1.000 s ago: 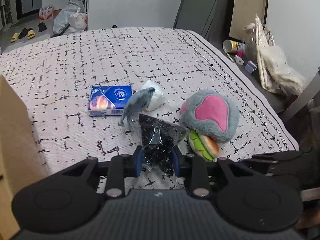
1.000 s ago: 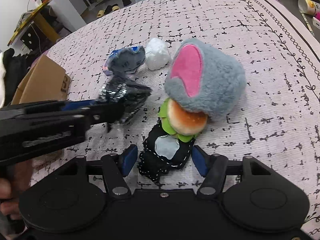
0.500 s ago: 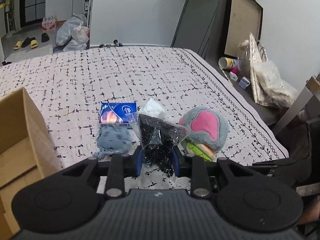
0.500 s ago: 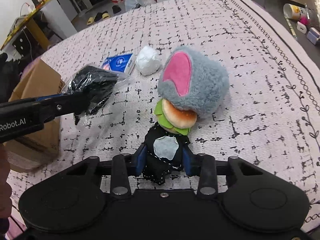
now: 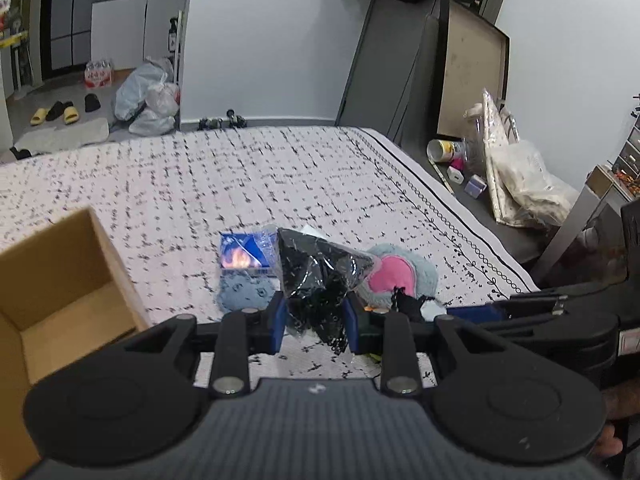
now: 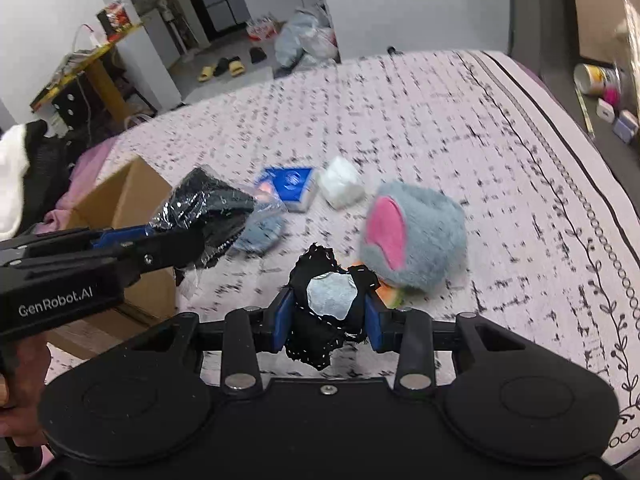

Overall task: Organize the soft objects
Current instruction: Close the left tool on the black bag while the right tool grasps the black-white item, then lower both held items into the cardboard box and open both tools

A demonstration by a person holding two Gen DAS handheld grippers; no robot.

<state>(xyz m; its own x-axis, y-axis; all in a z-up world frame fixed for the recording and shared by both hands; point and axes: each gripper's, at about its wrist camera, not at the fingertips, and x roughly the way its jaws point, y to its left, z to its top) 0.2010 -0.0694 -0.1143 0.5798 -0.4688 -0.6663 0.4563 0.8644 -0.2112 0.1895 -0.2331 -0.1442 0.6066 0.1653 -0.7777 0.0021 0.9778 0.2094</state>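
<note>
Left gripper (image 5: 314, 322) and right gripper (image 6: 326, 322) built of matte black plastic, blue finger pads (image 6: 280, 322), silver screws, white "GenRobot.AI" lettering, bare-skinned hand (image 6: 18, 376)

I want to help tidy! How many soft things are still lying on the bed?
4, maybe 5: a blue tissue pack, a white wad, a grey cloth and a grey-and-pink plush lie together; something orange-and-green peeks from under the plush.
</note>
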